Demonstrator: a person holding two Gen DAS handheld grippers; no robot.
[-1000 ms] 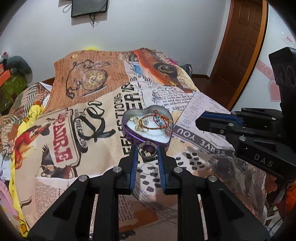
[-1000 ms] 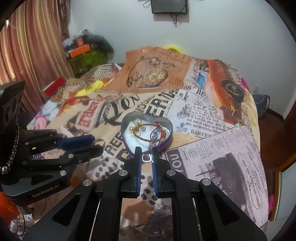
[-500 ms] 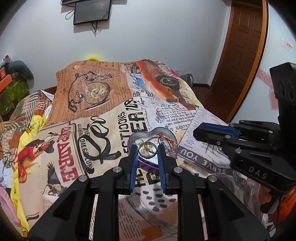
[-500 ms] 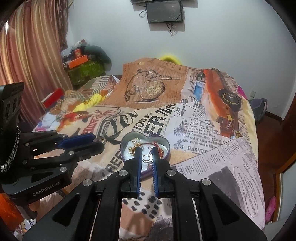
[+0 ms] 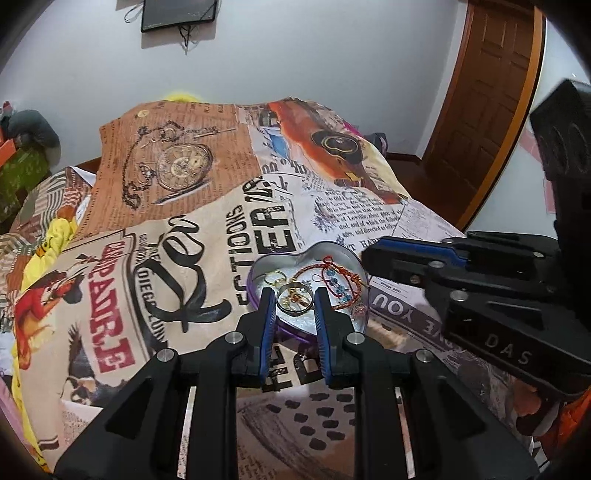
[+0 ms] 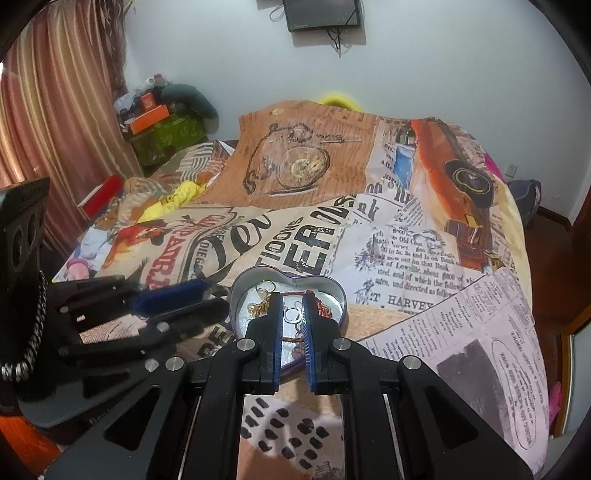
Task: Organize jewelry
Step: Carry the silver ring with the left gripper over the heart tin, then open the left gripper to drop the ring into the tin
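Note:
A heart-shaped tin (image 5: 343, 248) (image 6: 334, 286) lies on the printed bedspread and holds several bracelets and gold pieces. My left gripper (image 5: 294, 300) is shut on a silver ring (image 5: 293, 303) and holds it over the tin's near side. My right gripper (image 6: 293, 308) is shut on a small silver ring-shaped piece (image 6: 291, 315), also over the tin. A red and blue beaded bracelet (image 5: 338, 282) lies in the tin. Each gripper shows in the other's view, the right one (image 5: 413, 254) beside the tin and the left one (image 6: 173, 295) at its left.
The bedspread (image 5: 207, 236) covers the whole bed. A brown door (image 5: 491, 96) stands at the right. Boxes and clutter (image 6: 162, 125) sit by the curtain at the left. A dark screen (image 6: 321, 14) hangs on the far wall.
Both grippers have risen and moved forward, carrying their pieces from the near side of the tin to over its inside. Both stay shut on them.

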